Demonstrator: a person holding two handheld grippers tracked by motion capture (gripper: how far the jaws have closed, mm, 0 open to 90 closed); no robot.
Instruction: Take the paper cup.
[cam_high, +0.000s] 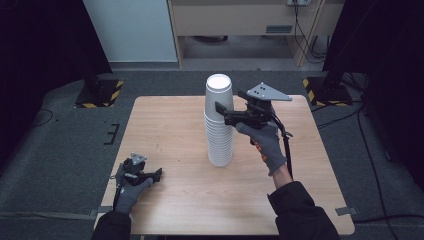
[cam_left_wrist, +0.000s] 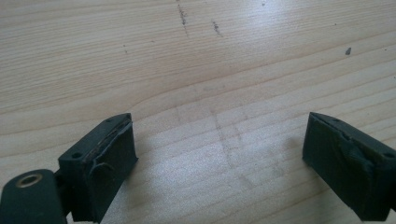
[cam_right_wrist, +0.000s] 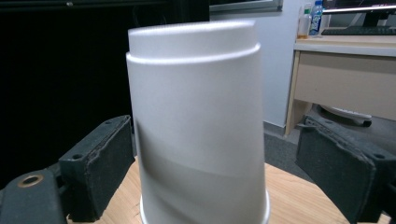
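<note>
A tall stack of white cups (cam_high: 220, 135) stands upside down near the middle of the wooden table (cam_high: 170, 130). My right gripper (cam_high: 222, 112) is level with the top cup (cam_high: 219, 97), coming in from its right. In the right gripper view the top cup (cam_right_wrist: 196, 130) stands between my jaws, close to the left pad (cam_right_wrist: 100, 163) and clear of the right pad (cam_right_wrist: 341, 168); the right gripper (cam_right_wrist: 215, 163) is open. My left gripper (cam_high: 156, 175) rests low at the table's front left, open, with bare wood (cam_left_wrist: 187, 60) between its pads (cam_left_wrist: 107, 163).
Two dark stands with yellow-and-black striped bases (cam_high: 102, 92) (cam_high: 325, 90) flank the table's far corners. Behind them is a pale wooden desk (cam_high: 240, 20) with cables (cam_high: 305, 35) on the floor. The table's front edge lies close to my forearms.
</note>
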